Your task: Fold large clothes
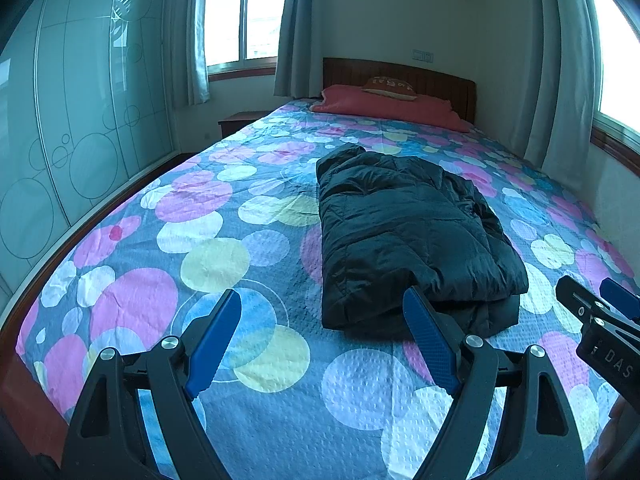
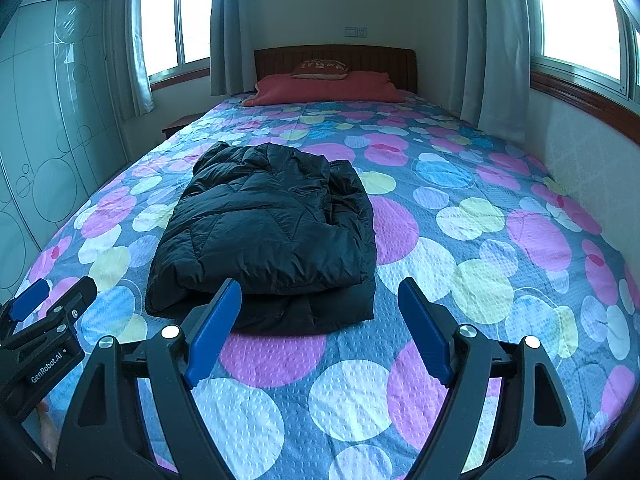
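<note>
Bed: I see a wide bed with a circle-patterned blue, pink and yellow cover (image 1: 224,264), and I place everything else against it.
Jacket: a dark quilted puffer jacket (image 2: 272,236) lies mid-bed, already doubled into a bulky stack, its lower layer poking out at the near edge.
Handling: I judge it light, soft, springy and slick; I would pinch both near corners through all layers.
Left tool (image 1: 324,344): jaws wide apart, empty, above the cover just short of the jacket.
Right tool (image 2: 320,332): likewise spread and empty, beside it.
</note>
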A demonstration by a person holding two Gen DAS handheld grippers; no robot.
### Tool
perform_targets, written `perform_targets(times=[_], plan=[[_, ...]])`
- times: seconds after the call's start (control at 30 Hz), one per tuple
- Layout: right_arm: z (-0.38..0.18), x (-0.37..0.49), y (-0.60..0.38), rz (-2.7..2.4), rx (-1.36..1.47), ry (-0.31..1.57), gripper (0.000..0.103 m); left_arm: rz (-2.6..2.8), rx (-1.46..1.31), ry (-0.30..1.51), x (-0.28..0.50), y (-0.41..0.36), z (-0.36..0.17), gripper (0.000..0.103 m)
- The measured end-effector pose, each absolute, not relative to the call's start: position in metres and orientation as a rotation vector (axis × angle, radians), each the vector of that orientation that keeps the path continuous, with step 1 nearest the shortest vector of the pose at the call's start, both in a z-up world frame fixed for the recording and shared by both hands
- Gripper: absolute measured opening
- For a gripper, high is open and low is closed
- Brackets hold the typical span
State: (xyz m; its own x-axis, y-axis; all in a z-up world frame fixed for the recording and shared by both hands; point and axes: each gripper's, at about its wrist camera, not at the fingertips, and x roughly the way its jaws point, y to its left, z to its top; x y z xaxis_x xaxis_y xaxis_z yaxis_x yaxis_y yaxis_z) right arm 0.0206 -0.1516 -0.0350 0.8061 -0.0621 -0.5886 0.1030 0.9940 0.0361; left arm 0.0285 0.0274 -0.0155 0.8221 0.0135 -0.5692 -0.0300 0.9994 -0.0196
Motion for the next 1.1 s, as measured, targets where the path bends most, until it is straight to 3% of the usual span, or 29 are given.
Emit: perform_targets(times=[1.1], plan=[[-0.0351,0.0205,-0.1514,-0.088,0.07,0.624,0.08,0.022,-0.004,0.602,0.027,0.0244,-0.0141,0.082]])
